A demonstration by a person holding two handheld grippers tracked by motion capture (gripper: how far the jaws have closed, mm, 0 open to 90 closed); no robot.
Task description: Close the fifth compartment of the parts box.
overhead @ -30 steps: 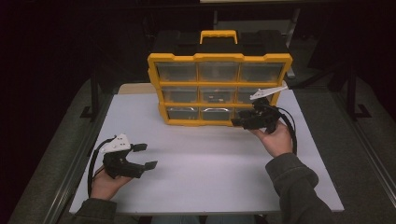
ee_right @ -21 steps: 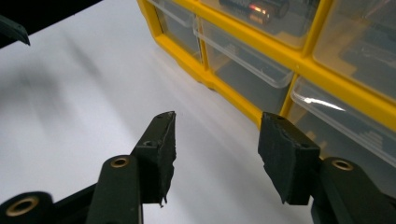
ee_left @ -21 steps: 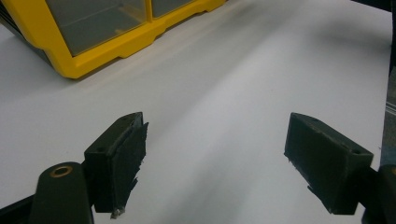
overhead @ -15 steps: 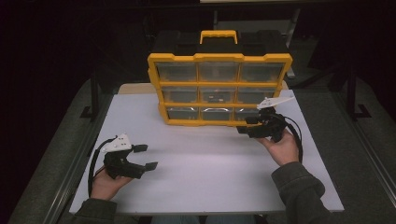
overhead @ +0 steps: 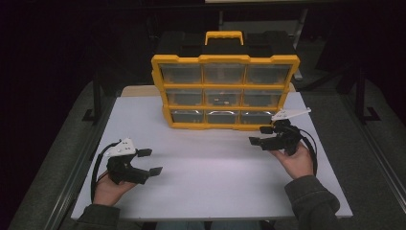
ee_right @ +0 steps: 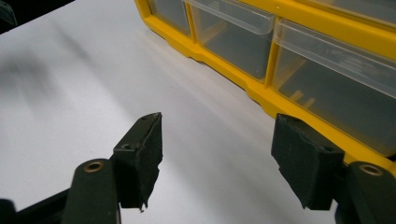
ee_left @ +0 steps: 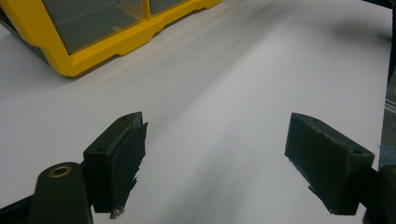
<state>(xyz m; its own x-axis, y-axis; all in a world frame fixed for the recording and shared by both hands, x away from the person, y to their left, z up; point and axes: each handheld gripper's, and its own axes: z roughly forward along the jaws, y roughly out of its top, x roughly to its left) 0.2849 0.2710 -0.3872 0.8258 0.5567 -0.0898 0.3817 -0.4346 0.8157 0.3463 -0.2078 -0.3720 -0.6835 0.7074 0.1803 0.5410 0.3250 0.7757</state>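
Note:
A yellow organiser case (overhead: 225, 91) with clear drawers and a top handle stands upright at the back of the white table (overhead: 210, 172). My right gripper (overhead: 261, 135) hovers just off the case's lower right corner, in front of the bottom drawers (ee_right: 327, 74). Its jaws have just been opening and stand open with nothing between them (ee_right: 217, 154). My left gripper (overhead: 150, 162) rests at the table's front left, well away from the case (ee_left: 93, 32), open and empty (ee_left: 215, 158).
The table's front edge runs just ahead of both forearms. A black frame and dark floor surround the table on the left, right and back. A wooden board edge (overhead: 139, 91) shows behind the case at the left.
My right gripper has drawn back from the case's bottom right drawer, toward the right and lower, and its jaws have widened. The left gripper has stayed where it was.

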